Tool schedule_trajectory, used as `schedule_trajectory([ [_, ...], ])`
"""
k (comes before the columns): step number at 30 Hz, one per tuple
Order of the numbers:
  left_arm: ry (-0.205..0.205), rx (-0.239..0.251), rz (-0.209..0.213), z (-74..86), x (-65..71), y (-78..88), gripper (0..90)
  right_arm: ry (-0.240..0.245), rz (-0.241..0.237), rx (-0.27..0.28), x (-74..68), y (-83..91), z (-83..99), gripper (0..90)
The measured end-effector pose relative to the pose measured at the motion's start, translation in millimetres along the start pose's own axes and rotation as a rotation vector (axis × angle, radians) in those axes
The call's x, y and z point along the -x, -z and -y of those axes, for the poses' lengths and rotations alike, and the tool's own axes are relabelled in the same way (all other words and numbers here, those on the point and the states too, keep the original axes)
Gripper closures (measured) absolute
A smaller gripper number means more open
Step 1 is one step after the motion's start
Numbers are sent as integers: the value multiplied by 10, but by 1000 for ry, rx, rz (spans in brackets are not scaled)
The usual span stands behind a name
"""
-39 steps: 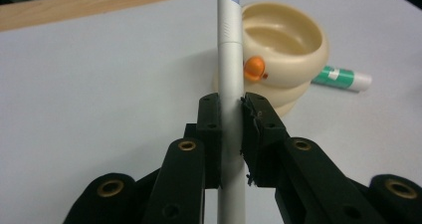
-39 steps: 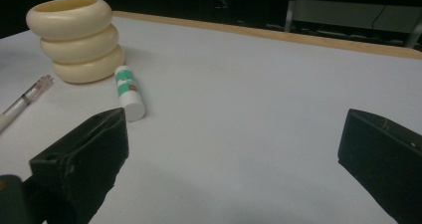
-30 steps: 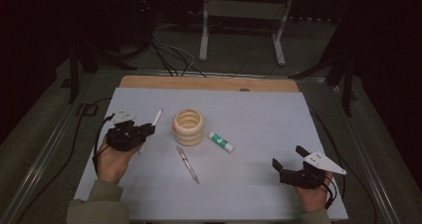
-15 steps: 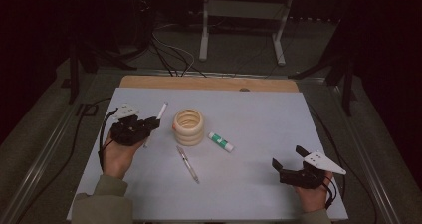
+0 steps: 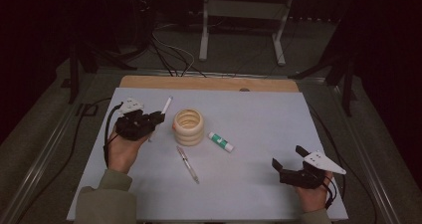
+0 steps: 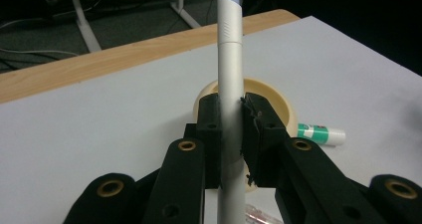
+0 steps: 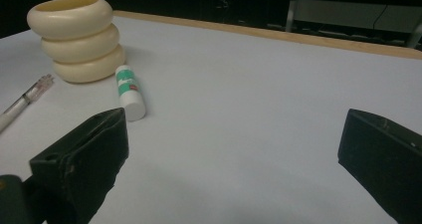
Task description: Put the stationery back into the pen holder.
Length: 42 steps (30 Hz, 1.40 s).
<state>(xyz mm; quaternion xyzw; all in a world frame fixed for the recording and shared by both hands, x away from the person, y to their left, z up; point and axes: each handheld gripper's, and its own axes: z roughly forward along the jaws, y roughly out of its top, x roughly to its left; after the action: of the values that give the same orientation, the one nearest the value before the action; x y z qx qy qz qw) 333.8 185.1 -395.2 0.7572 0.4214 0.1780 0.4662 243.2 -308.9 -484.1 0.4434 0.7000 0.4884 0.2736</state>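
A white marker (image 6: 230, 79) is pinched between the two black jaws of the left gripper (image 6: 231, 122), and its capped end sticks out past them. The marker is held up off the table (image 5: 259, 109), just beside the cream holder (image 5: 188, 127), which is shaped like three stacked rings and is seen right behind the jaws in the left gripper view. A green and white glue stick (image 5: 221, 142) is laid flat near the holder, on its other side. A clear pen (image 5: 187, 164) is laid on the table in front of the holder. The right gripper (image 5: 287, 158) is kept well apart from these things, low near the table's front right corner, with its jaws spread wide and nothing held between them.
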Motion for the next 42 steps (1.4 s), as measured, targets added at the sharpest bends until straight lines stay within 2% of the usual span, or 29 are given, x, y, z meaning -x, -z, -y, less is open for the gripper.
schedule_trajectory([
  [17,-21,22,-1,-84,34,-133,796,-1,0,1,1,4,-4,0],
  [42,-24,68,-18,-179,78,-335,796,3,0,3,2,6,-7,0],
])
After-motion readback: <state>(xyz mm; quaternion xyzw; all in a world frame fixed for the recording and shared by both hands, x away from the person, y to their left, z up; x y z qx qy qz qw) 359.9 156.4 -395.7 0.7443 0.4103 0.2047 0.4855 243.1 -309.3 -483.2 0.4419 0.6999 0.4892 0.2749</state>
